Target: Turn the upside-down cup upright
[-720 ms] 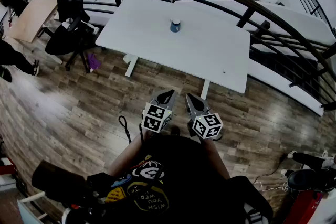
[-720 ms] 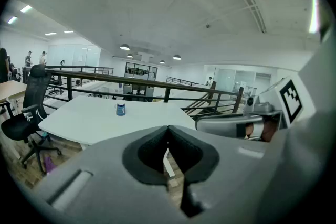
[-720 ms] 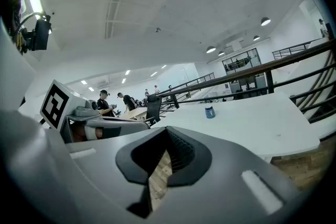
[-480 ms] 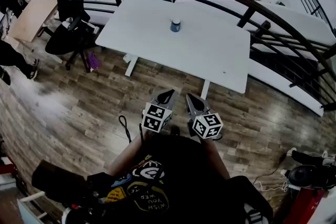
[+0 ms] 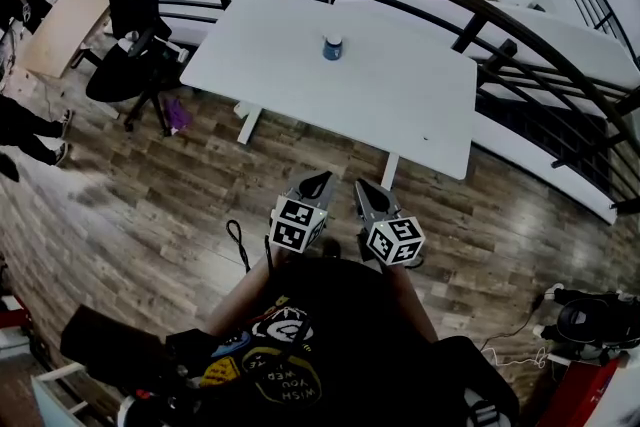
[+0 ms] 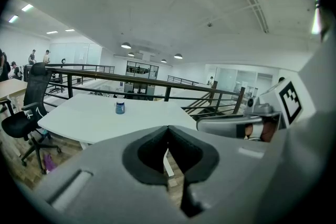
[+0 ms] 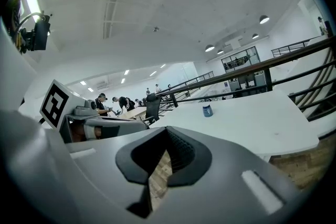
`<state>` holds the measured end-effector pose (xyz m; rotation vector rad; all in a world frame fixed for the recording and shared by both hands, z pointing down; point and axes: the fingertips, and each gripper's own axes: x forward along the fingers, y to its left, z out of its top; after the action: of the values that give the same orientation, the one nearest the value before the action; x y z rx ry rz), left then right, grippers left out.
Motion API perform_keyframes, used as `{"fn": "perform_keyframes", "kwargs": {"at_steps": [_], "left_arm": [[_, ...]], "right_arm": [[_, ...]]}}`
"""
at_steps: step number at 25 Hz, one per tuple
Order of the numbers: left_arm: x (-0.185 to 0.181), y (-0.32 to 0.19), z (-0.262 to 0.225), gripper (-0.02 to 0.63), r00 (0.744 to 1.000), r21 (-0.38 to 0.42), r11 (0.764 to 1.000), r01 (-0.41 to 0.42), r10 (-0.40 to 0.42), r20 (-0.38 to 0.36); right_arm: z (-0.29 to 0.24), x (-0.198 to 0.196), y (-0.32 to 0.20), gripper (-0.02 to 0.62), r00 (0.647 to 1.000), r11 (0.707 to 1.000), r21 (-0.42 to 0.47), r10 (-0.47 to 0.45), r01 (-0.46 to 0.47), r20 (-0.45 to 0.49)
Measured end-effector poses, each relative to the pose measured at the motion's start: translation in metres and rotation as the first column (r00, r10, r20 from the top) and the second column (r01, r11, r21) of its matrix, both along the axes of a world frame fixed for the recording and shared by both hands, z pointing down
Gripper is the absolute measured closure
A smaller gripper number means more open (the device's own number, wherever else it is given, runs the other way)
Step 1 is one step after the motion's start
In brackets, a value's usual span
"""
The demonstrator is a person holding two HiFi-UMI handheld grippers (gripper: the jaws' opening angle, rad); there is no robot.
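Note:
A small blue cup (image 5: 333,48) with a white band stands on the far part of a white table (image 5: 400,115); it also shows in the left gripper view (image 6: 120,107) and in the right gripper view (image 7: 208,110). Which way up it sits cannot be told at this distance. My left gripper (image 5: 322,180) and right gripper (image 5: 362,187) hang side by side over the wooden floor, close to my body and well short of the table. Both are shut with nothing between their jaws.
A dark curved railing (image 5: 470,15) runs behind the table. A black office chair (image 5: 135,55) stands at the table's left end, with a wooden desk (image 5: 60,35) beyond it. People walk at the far left. Red equipment with cables (image 5: 590,355) sits at the lower right.
Both grippers have kept still. Only a person at the far left edge has walked on.

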<state>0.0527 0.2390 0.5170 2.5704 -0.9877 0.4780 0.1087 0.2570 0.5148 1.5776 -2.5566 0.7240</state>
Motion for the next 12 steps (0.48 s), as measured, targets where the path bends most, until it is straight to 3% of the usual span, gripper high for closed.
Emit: {"fn": "perform_keyframes", "kwargs": {"at_steps": [4, 12], "left_arm": [[0.008, -0.001, 0.0, 0.6, 1.0, 0.001, 1.0, 0.009, -0.009, 0.002], [0.002, -0.027, -0.002, 0.601, 0.994, -0.017, 0.995, 0.099, -0.1, -0.037]], "right_arm": [[-0.005, 0.011, 0.0, 0.595, 0.997, 1.0, 0.015, 0.0, -0.001, 0.079], [0.008, 0.021, -0.016, 0.595, 0.997, 0.999, -0.029, -0.028, 0.03, 0.068]]}}
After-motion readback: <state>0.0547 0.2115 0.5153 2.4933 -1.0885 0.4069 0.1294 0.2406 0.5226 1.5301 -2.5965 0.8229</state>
